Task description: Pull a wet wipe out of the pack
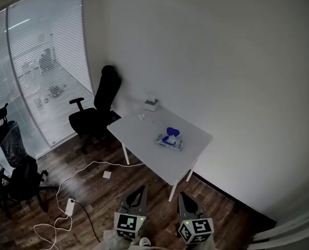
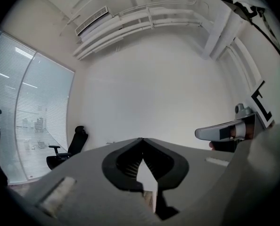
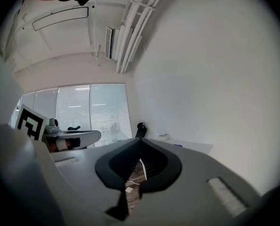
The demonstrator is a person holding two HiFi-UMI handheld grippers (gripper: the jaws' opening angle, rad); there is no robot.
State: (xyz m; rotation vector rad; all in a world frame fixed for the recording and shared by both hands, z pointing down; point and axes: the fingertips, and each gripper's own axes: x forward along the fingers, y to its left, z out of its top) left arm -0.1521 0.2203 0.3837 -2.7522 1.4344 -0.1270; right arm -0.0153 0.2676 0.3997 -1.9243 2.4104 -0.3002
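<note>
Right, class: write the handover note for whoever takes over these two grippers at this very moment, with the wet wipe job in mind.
Left gripper: jaws together, nothing between them, well short of the table.
Right gripper: the same, shut and empty, beside the left one.
Pack of wipes: lies flat on the white table, nearer the wall side. A small white box sits at the far corner.
Done: nothing yet; neither gripper is near the pack.
Left: get to the table, probably steady the pack with one gripper, and draw a wipe out with the other.
</note>
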